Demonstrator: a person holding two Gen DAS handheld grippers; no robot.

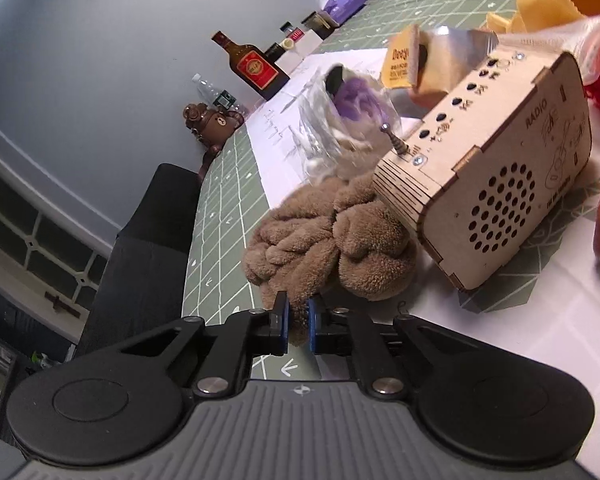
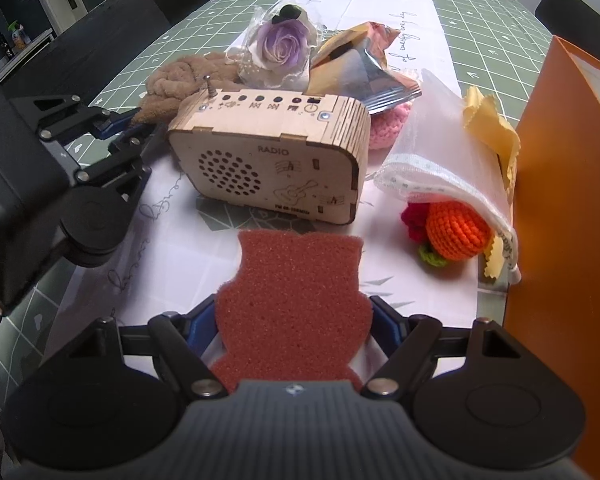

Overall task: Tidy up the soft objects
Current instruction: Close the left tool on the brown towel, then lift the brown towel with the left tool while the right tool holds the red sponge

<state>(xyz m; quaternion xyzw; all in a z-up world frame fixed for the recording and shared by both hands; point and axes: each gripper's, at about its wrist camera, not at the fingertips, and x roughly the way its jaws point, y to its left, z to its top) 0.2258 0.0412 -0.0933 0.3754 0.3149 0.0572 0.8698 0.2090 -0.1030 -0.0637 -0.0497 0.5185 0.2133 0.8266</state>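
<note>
So the left gripper (image 1: 297, 322) is pinched down on a fold of the brown fuzzy towel (image 1: 328, 248), jaws nearly together with just a bit of pile between the blue pads. The towel sits bunched at the table's edge, touching the back corner of the wooden radio (image 2: 268, 152). The right gripper (image 2: 292, 320) has the red sponge (image 2: 296, 288) squeezed between its 2 fingers, held just in front of the radio.

What worries me: the towel is wedged against the radio, and part of it looks tucked under that corner. Pull it away fast and I'd guess the radio gets dragged or tipped, and the purple rose (image 2: 278, 46) in its clear wrap leaning just behind could roll off with it. The grip is also only on a small fold, so the pile could slip out once the rest of the towel's weight hangs free.

On the right side, the sponge is floppy and sticks out well past the fingers, so it could brush the radio or the orange crochet ball (image 2: 458, 232) under the mesh bag (image 2: 440, 148) on the way to the orange box (image 2: 560, 200).
</note>
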